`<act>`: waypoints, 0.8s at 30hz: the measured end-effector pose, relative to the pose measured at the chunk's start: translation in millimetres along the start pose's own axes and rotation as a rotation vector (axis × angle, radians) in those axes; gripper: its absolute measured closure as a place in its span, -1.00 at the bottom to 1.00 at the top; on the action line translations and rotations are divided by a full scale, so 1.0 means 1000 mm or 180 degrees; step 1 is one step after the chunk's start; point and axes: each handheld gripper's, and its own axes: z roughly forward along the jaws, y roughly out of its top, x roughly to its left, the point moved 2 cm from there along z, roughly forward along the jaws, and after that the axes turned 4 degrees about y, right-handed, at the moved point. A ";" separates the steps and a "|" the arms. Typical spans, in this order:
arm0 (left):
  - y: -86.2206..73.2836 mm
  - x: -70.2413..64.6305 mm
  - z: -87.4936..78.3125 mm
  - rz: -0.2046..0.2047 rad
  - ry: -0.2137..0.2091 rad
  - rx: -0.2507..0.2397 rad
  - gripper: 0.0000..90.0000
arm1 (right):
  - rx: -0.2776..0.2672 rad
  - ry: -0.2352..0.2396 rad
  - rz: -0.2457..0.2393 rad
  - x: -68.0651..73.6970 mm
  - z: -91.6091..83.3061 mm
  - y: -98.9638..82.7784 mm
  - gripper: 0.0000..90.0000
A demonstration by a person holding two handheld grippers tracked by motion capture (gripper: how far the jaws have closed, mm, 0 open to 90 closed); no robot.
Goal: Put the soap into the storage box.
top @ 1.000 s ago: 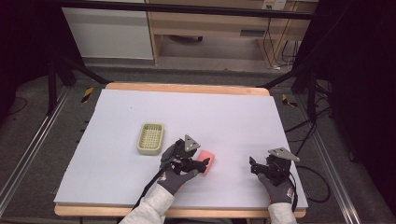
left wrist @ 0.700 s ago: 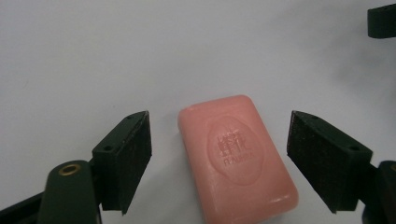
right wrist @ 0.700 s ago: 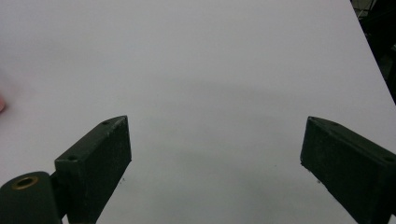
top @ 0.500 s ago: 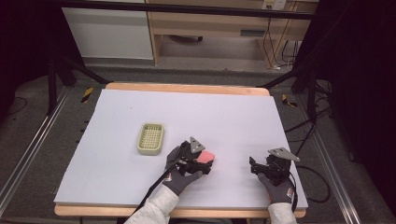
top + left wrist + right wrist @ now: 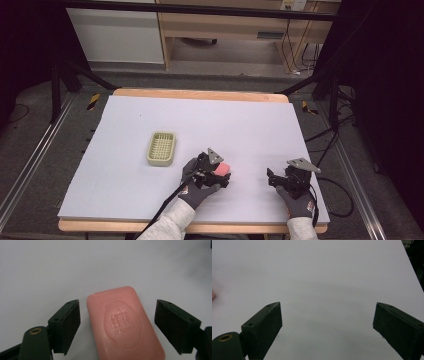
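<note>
- The pink bar of soap (image 5: 125, 325) lay flat on the pale surface (image 5: 250, 125), near its front edge and a little left of the middle as the high view gave it.
- In the high view the soap (image 5: 222, 169) peeped out pink just beyond the left tongs (image 5: 220, 176), partly covered by the gloved left hand (image 5: 196, 182) and the grey plate on top.
- The left tongs (image 5: 117, 322) stood apart, one black jaw on each side of the soap; their jaws had just been opening wider, with the soap between them.
- In the left gripper view neither pad pressed on the soap: bare surface showed on both sides, the gap at the left pad (image 5: 71, 325) narrow and the gap at the right one wider.
- The soap lay at a slight slant between the jaws, its stamped face up with raised signs and a line of small letters too fine to read surely.
- The right tongs (image 5: 272, 179) rested low over the front right part of the surface, well apart from the soap, with the gloved right hand (image 5: 296, 196) behind them.
- In the right gripper view the right tongs (image 5: 327, 322) were wide apart with nothing between them but bare surface; a faint pink blur at the far left edge was possibly the soap.
- A pale green soap dish (image 5: 161, 148) with a slatted floor sat to the left of the soap, near it but not touching, and nothing lay in it.
</note>
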 end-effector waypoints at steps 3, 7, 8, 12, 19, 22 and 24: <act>0.000 -0.001 0.003 0.0009 0.0013 0.0036 -0.54 | 0.0004 0.0002 0.0001 0.000 0.000 0.000 -0.80; -0.001 -0.002 0.005 0.0022 0.0024 0.0098 -0.52 | 0.0013 0.0007 0.0005 0.000 0.000 0.000 -0.80; -0.002 -0.002 0.006 0.0029 0.0024 0.0107 -0.51 | 0.0013 0.0005 0.0006 0.000 0.000 0.000 -0.80; -0.004 -0.003 0.008 0.0029 0.0019 0.0149 -0.45 | 0.0019 0.0006 0.0007 0.000 0.001 0.000 -0.80; -0.005 -0.003 0.005 0.0017 0.0037 0.0145 -0.33 | 0.0036 0.0002 0.0003 0.000 0.001 0.000 -0.80; -0.006 -0.003 0.003 0.0027 0.0049 0.0134 -0.23 | 0.0032 -0.0002 0.0002 0.000 0.001 0.000 -0.80; -0.006 -0.002 0.002 0.0025 0.0036 0.0139 -0.18 | 0.0032 -0.0004 0.0005 0.000 0.001 0.000 -0.80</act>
